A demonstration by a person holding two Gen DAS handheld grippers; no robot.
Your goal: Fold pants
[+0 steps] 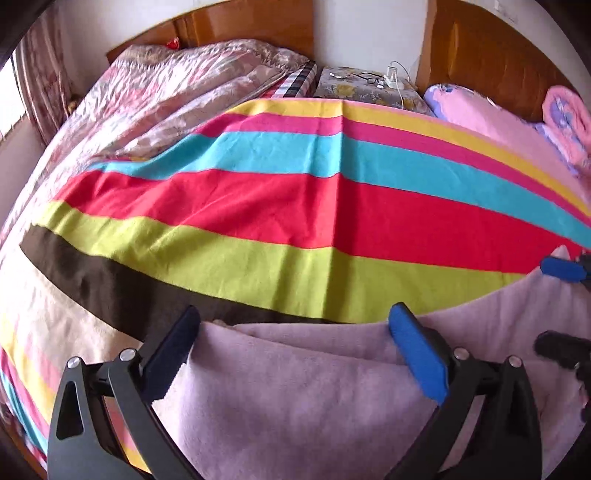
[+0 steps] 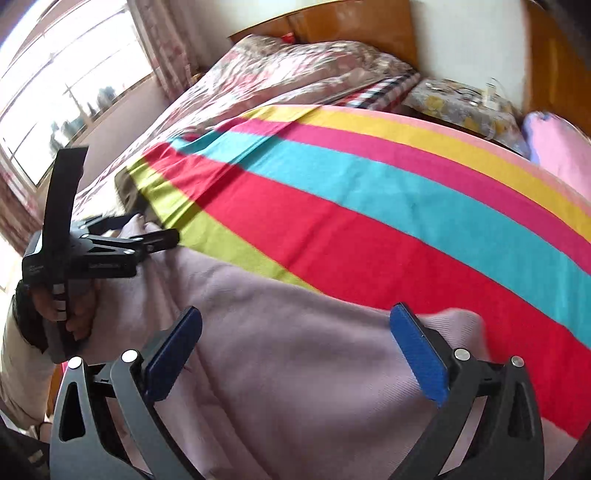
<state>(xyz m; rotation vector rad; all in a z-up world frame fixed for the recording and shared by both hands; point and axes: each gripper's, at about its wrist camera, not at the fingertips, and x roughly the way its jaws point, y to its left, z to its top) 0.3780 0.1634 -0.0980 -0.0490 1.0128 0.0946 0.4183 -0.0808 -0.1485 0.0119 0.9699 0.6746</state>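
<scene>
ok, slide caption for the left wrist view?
Left gripper open, fingers straddling mauve pants on a striped blanket.

Striped blanket [image 1: 280, 206], floral quilt [image 1: 173, 92], eyeglasses [image 1: 365, 77], pink bedding [image 1: 491, 118], window [image 2: 55, 92]

Ahead of both grippers the striped blanket [image 1: 295, 206] lies broad and flat, with nothing standing on it, so there is open room forward and to either side across its bands. Close in, the mauve pants [image 1: 295, 398] cover the near edge in soft layered folds (low, but they fill the space between each pair of spread fingers). To the left a rumpled floral quilt [image 1: 166, 96] rises as a long ridge along the blanket's edge. At the far end stand the wooden headboard [image 1: 251, 26] and a bedside stand [image 1: 365, 86] with glasses and cables on it. A pink pillow [image 1: 491, 118] bounds the far right. In the right wrist view the left gripper [image 2: 155, 230], with the hand [image 2: 70, 310] holding it, blocks the way left.
</scene>
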